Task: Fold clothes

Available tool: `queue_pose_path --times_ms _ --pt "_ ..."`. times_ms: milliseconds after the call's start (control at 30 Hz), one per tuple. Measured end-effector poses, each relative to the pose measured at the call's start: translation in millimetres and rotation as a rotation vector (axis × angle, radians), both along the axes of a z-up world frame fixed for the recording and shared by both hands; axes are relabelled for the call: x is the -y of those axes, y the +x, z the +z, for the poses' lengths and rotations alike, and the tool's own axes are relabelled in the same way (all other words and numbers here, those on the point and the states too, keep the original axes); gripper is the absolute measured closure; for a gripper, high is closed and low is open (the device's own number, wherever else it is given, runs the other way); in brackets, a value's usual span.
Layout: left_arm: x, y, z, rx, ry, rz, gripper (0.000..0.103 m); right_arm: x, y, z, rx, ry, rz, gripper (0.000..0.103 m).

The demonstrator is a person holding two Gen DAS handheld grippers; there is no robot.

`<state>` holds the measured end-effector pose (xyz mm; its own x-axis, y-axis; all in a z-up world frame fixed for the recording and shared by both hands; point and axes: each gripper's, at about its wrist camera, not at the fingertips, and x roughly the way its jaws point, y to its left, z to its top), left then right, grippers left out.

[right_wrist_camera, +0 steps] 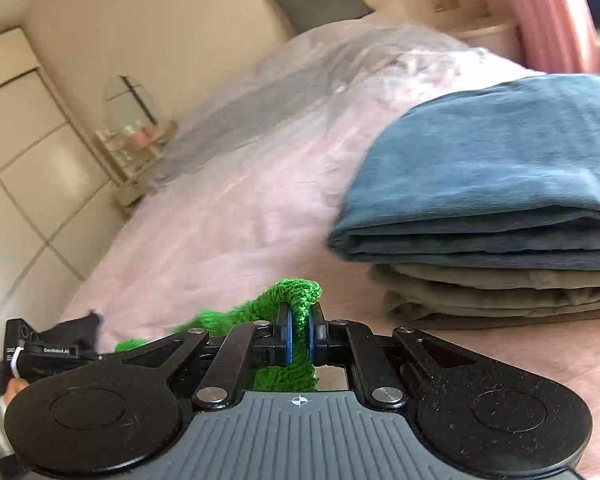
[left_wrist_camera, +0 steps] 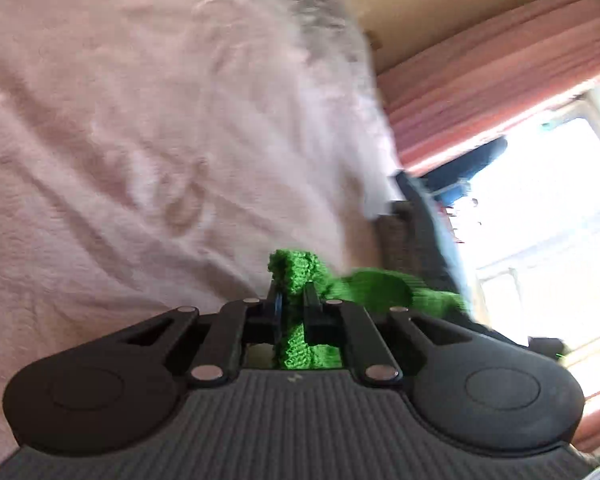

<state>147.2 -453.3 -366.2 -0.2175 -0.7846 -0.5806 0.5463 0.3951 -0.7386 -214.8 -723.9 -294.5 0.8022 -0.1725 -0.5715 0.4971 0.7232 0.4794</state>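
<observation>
A bright green knitted garment [left_wrist_camera: 364,288] is pinched at one edge by my left gripper [left_wrist_camera: 293,292], which is shut on it above the pink bedspread [left_wrist_camera: 140,140]. The knit trails off to the right of the fingers. In the right wrist view my right gripper [right_wrist_camera: 299,312] is shut on another edge of the same green garment [right_wrist_camera: 236,316], which runs leftward toward the other gripper's body [right_wrist_camera: 44,354]. Both views are blurred by motion.
A stack of folded clothes lies on the bed to the right, a blue piece [right_wrist_camera: 492,168] on top of olive ones [right_wrist_camera: 500,292]. Pink curtains [left_wrist_camera: 500,72] and a bright window [left_wrist_camera: 548,220] are beyond the bed. White cupboards [right_wrist_camera: 16,128] and a mirror shelf [right_wrist_camera: 132,132] stand left.
</observation>
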Motion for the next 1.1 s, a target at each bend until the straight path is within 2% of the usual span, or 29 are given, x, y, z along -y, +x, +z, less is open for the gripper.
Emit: queue_pose_path --times_ms 67,133,167,200,233,267,333,400,467,533,633,733,800,833,933,1000,1033,1100 --pt "8.4 -1.1 -16.0 0.036 0.126 0.031 0.097 3.6 11.1 -19.4 -0.095 0.012 -0.027 0.097" --pt "13.0 -8.3 -18.4 0.070 0.160 0.052 0.096 6.1 25.3 -39.0 -0.198 0.031 -0.021 0.096" --pt "13.9 -12.1 -15.1 0.090 0.167 0.057 0.095 6.8 30.7 -46.0 -0.239 0.036 -0.022 0.082" --pt "14.9 -16.2 -10.0 0.119 0.174 0.056 0.094 5.0 28.5 -40.6 -0.228 0.019 -0.042 0.072" --pt "15.8 -21.0 -2.8 0.163 0.183 0.050 0.092 3.2 26.3 -35.3 -0.217 0.002 -0.062 0.046" --pt "15.7 -25.6 4.4 0.208 0.190 0.045 0.090 1.0 23.6 -29.3 -0.205 -0.016 -0.082 0.039" --pt "10.7 -30.1 19.3 0.302 0.207 0.055 0.090 -6.8 15.0 -12.8 -0.176 -0.056 -0.100 0.039" --pt "0.9 -36.5 36.8 0.337 0.193 0.045 0.090 -19.7 8.8 0.9 -0.166 -0.062 -0.057 0.042" --pt "-8.3 -49.7 54.3 0.348 0.171 0.005 0.092 -38.0 9.2 5.2 -0.189 -0.061 0.056 0.067" --pt "-12.7 -75.5 63.7 0.354 0.152 -0.089 0.097 -59.0 10.9 2.2 -0.237 -0.073 0.161 0.071" --pt "-23.2 -117.9 54.1 0.338 0.175 -0.224 0.097 -90.7 14.7 -12.4 -0.333 -0.113 0.283 0.072" --pt "-25.7 -145.6 25.4 0.428 0.250 -0.289 0.096 -106.2 24.4 -37.7 -0.407 -0.221 0.335 0.071" --pt "-20.4 -149.3 13.9 0.539 0.276 -0.283 0.100 -101.9 34.0 -41.6 -0.405 -0.265 0.325 0.071" --pt "-21.0 -146.5 17.1 0.551 0.275 -0.265 0.100 -99.8 38.8 -43.6 -0.404 -0.287 0.321 0.071" --pt "-25.1 -136.2 31.2 0.560 0.260 -0.204 0.100 -93.2 51.4 -47.8 -0.398 -0.343 0.303 0.071" --pt "-32.7 -131.1 42.2 0.559 0.258 -0.176 0.095 -87.5 42.2 -33.1 -0.359 -0.292 0.261 0.071" --pt "-41.7 -129.0 48.3 0.539 0.265 -0.179 0.089 -85.0 36.6 -26.2 -0.342 -0.265 0.241 0.071" --pt "-56.7 -124.9 53.8 0.476 0.275 -0.202 0.088 -83.5 17.5 -17.4 -0.324 -0.204 0.210 0.071"
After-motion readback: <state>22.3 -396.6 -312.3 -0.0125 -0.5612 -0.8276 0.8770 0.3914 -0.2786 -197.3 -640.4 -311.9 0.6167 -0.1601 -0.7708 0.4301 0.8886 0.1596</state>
